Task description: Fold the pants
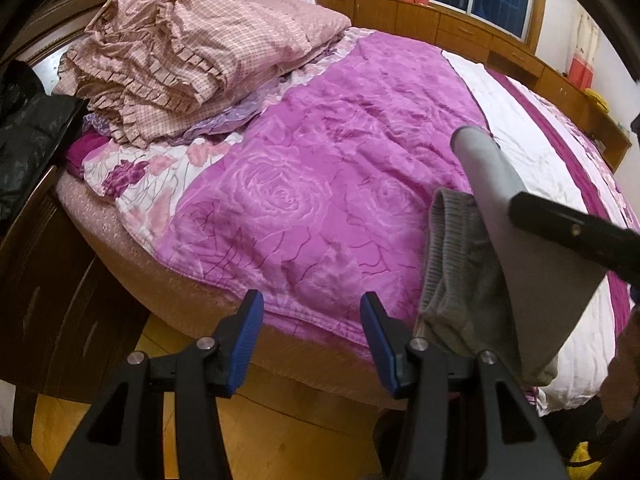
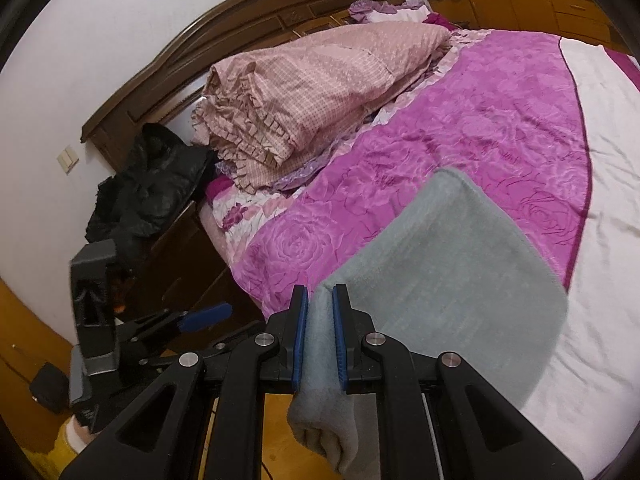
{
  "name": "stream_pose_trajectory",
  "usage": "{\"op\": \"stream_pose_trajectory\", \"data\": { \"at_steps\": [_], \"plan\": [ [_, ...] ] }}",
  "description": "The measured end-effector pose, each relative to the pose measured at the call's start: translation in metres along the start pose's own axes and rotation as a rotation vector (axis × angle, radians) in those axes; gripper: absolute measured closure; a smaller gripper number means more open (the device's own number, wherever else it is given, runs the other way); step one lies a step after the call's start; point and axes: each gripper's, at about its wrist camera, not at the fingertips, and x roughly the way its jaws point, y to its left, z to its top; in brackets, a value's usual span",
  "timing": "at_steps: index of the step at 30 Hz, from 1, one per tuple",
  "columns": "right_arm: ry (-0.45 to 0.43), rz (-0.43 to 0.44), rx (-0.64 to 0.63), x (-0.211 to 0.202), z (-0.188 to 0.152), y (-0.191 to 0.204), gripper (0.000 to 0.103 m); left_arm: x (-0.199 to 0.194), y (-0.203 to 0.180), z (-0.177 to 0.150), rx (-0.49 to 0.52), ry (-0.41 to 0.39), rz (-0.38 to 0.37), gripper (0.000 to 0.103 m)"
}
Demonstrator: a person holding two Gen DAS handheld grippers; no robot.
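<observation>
The grey pants point(image 2: 452, 280) hang folded over the bed's near edge, lifted by my right gripper point(image 2: 321, 336), which is shut on a bunch of their fabric. In the left wrist view the pants point(image 1: 500, 240) show at the right with the ribbed waistband point(image 1: 436, 248) facing me. My left gripper point(image 1: 312, 340) is open and empty, just left of the pants over the bed's edge. It also shows in the right wrist view point(image 2: 200, 320) at the lower left.
The bed carries a purple rose-patterned quilt point(image 1: 320, 184) with a white part point(image 2: 608, 200) on the right. A heap of pink checked bedding point(image 1: 192, 52) lies by the wooden headboard point(image 2: 240, 20). A black jacket point(image 2: 148, 188) lies on a bedside cabinet. Wooden floor point(image 1: 260, 440) lies below.
</observation>
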Motion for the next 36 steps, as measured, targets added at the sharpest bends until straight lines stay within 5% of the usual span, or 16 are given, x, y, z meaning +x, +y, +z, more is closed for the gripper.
{"op": "stream_pose_trajectory", "data": {
  "at_steps": [6, 10, 19, 23, 29, 36],
  "plan": [
    [0.053, 0.003, -0.006, 0.021, 0.000, 0.004, 0.089, -0.004, 0.009, 0.003, -0.029, -0.012, -0.001, 0.050],
    [0.099, 0.081, 0.036, 0.023, -0.003, 0.004, 0.082, -0.012, 0.010, 0.006, -0.029, -0.038, -0.005, 0.050],
    [0.061, 0.002, 0.080, -0.023, -0.020, -0.012, 0.071, -0.028, -0.004, 0.019, -0.017, -0.065, -0.102, 0.050],
    [0.004, -0.084, 0.130, -0.051, -0.030, -0.040, 0.056, -0.029, -0.025, 0.026, 0.021, -0.045, -0.192, 0.049],
    [-0.015, -0.124, 0.316, -0.070, -0.047, -0.095, 0.051, -0.012, -0.068, 0.038, 0.137, 0.021, -0.324, 0.036],
    [0.040, -0.072, 0.401, -0.054, -0.069, -0.116, 0.051, 0.033, -0.089, 0.045, 0.174, 0.122, -0.301, 0.036]
  ]
}}
